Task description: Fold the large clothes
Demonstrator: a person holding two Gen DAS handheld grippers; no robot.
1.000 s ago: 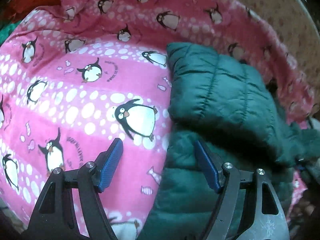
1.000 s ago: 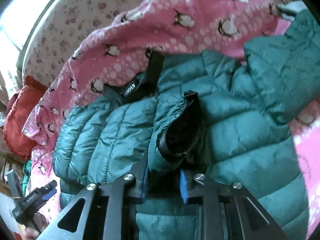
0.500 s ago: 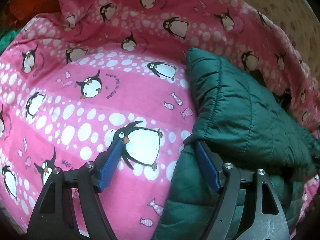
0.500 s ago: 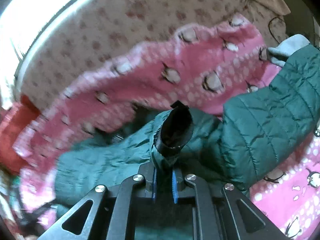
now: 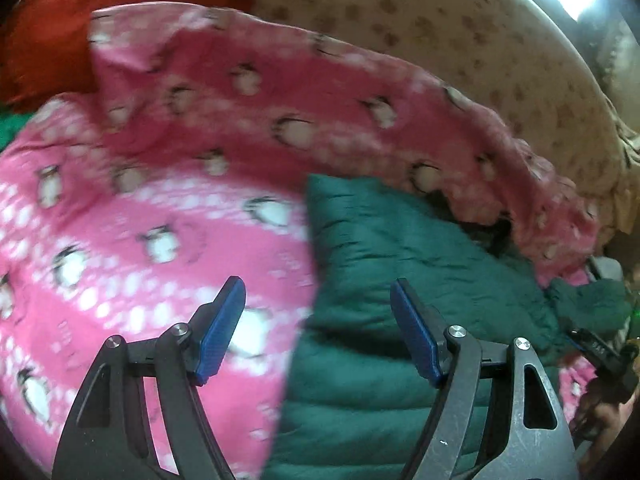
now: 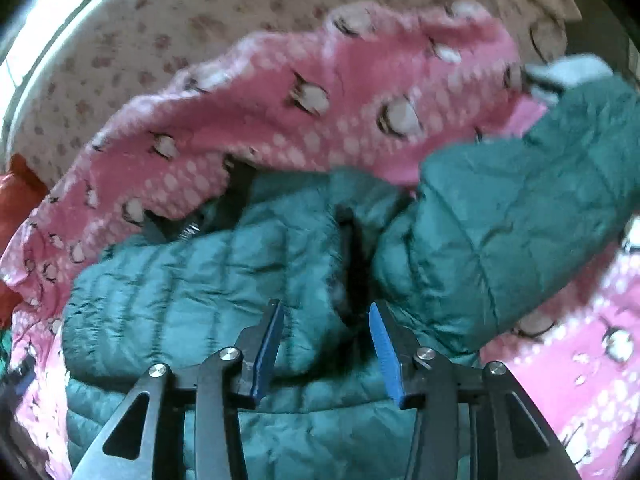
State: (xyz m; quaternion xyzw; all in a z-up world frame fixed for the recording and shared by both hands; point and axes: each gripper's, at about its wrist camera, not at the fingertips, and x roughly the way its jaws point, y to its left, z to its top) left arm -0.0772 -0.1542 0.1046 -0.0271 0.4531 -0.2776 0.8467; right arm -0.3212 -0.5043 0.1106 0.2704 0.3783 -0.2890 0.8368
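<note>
On the pink penguin blanket (image 5: 132,248) lies a big green puffy jacket (image 6: 224,280), and both pictures are a bit blurry. In the right wrist view, the right tool (image 6: 326,320) hangs just over the jacket with its 2 blue fingers (image 6: 269,350) spread apart and nothing between them. The jacket's dark opening (image 6: 354,276) sits right past the gap. A puffy green sleeve (image 6: 520,216) lies folded across the jacket on the right side. In the left wrist view, the left tool (image 5: 316,300) is also spread wide and holds nothing. Its left finger is over the blanket and its right finger is over the jacket (image 5: 408,264), near the jacket's edge. Behind the blanket is a cream sheet with small brown flowers (image 6: 160,28). Something red (image 5: 100,12) lies at the far left corner.
</note>
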